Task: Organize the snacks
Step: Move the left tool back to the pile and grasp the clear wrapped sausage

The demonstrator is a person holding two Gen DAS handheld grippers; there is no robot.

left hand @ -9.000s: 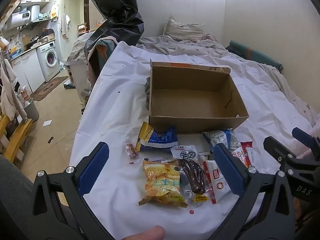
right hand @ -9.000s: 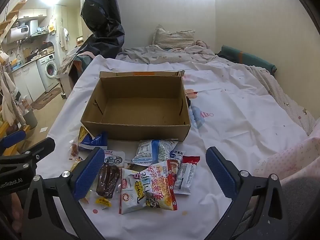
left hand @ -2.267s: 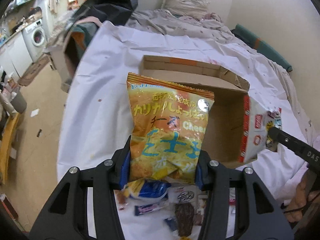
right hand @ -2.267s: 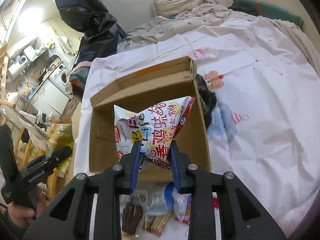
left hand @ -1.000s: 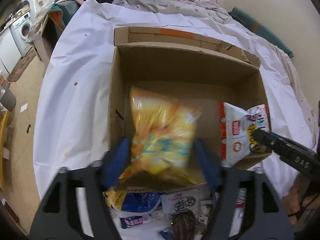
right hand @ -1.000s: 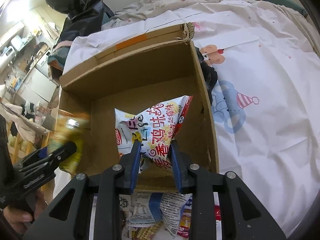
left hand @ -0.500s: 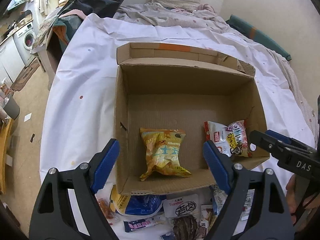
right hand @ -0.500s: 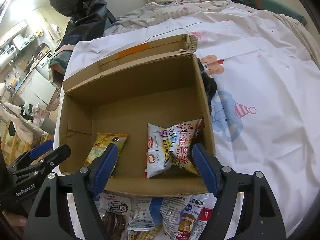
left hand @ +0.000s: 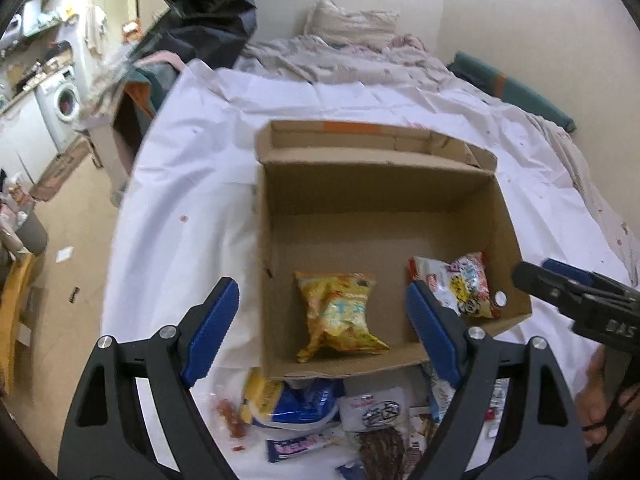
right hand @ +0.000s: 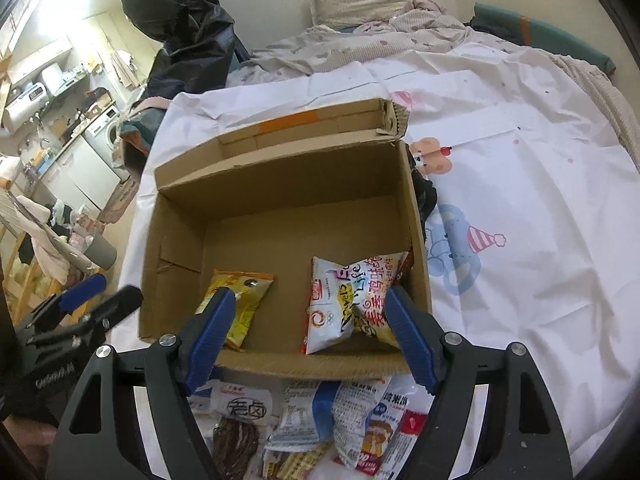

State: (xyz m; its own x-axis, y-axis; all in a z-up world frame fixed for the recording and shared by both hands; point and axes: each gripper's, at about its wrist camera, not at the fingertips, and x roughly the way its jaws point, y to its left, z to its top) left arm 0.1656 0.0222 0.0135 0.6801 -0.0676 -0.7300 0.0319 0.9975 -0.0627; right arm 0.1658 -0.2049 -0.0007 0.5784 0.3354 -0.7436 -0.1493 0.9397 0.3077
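An open cardboard box stands on the white sheet. A yellow chip bag lies inside at the front left. A white and red snack bag lies inside at the front right. My left gripper is open and empty above the box's front edge. My right gripper is open and empty over the front wall. Several loose packets lie in front of the box, among them a blue packet, a brown one and a white-blue one.
The white sheet covers a bed with a pillow at the far end. A black bag hangs at the back left. A washing machine stands on the floor to the left.
Both grippers opened and dropped their bags into the box about a second ago. Since then both have drawn back slightly toward the front of the box.
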